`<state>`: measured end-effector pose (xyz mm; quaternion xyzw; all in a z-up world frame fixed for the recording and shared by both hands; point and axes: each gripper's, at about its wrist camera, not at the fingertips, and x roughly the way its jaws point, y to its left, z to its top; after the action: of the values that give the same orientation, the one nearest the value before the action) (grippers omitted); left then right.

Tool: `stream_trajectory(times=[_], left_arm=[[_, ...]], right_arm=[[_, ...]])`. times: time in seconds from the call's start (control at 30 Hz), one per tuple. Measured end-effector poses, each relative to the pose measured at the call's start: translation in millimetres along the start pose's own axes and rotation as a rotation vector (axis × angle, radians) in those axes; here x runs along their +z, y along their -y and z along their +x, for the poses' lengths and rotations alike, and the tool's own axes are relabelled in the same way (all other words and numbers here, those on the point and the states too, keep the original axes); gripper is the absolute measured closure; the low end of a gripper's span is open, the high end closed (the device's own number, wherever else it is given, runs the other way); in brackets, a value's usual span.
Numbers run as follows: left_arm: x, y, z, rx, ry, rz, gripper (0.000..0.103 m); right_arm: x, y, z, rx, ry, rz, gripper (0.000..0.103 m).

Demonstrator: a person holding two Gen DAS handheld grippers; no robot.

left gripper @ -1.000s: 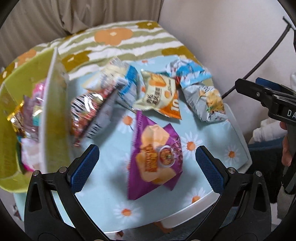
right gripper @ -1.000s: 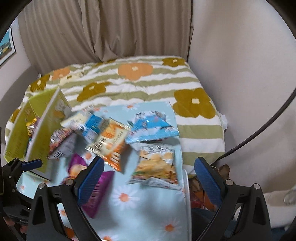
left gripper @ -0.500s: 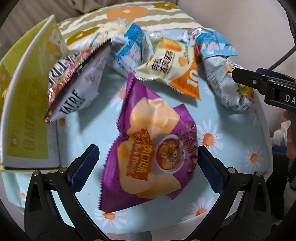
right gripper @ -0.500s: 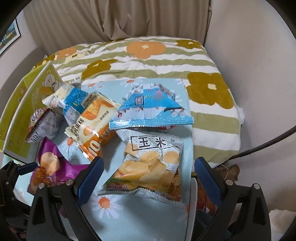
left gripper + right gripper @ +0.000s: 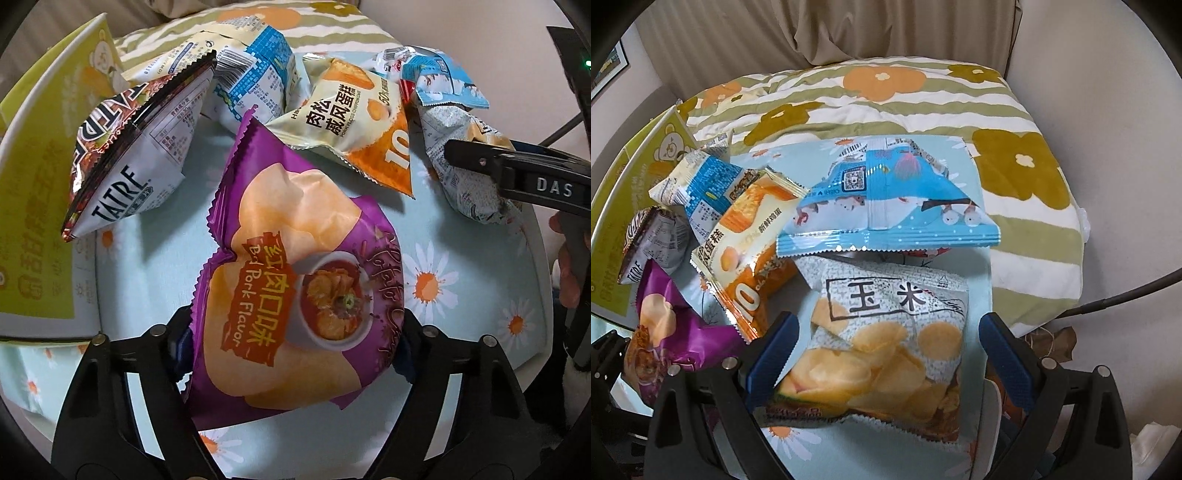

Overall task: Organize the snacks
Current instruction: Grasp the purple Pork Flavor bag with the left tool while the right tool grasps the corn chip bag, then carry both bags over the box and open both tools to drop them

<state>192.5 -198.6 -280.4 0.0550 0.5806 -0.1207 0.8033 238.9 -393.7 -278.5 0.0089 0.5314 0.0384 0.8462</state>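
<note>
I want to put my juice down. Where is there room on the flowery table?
Bare daisy cloth shows right of the purple chip bag, near the table's edge. A smaller strip lies between that bag and the green box. The back is crowded with the orange cake bag and blue bag.

You cannot see the left gripper's blue pads: the purple chip bag covers both. At the frame's left edge the green box is cut off, and the right gripper hides part of the grey corn-chip bag.
</note>
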Motion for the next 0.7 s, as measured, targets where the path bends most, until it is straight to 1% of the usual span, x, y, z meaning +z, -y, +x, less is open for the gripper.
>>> stream_trajectory(times=[0.1, 0.13, 0.17, 0.23, 0.27, 0.37, 0.53, 0.63, 0.7], left_arm=[[0, 1, 0, -0.004, 0.002, -0.005, 0.029], [0, -1, -1, -0.007, 0.003, -0.006, 0.03], [-1, -1, -2, -0.008, 0.003, -0.007, 0.03], [-1, -4, -2, -0.009, 0.005, -0.005, 0.031], [-1, -4, -2, -0.009, 0.005, -0.003, 0.031], [-3, -3, -3, -0.012, 0.006, 0.0, 0.032], [-10, -1, -9, -0.018, 0.004, 0.0, 0.033], [-13, 0, -15, -0.018, 0.006, 0.004, 0.033], [-16, 1, -23, -0.017, 0.011, 0.009, 0.033]], right_arm=[[0, -1, 5, 0.014, -0.012, 0.007, 0.006], [0, -1, 6, 0.018, -0.016, 0.008, 0.009], [-1, -2, 8, 0.022, -0.024, 0.007, 0.012], [-3, -2, 11, 0.023, -0.041, 0.002, 0.024], [-5, -3, 13, 0.03, -0.051, 0.002, 0.028], [-9, -3, 12, 0.034, -0.058, 0.006, 0.029], [-16, -8, 4, 0.037, -0.061, 0.005, 0.039], [-23, -13, -1, 0.045, -0.067, 0.003, 0.043], [-27, -16, -6, 0.054, -0.071, 0.005, 0.044]])
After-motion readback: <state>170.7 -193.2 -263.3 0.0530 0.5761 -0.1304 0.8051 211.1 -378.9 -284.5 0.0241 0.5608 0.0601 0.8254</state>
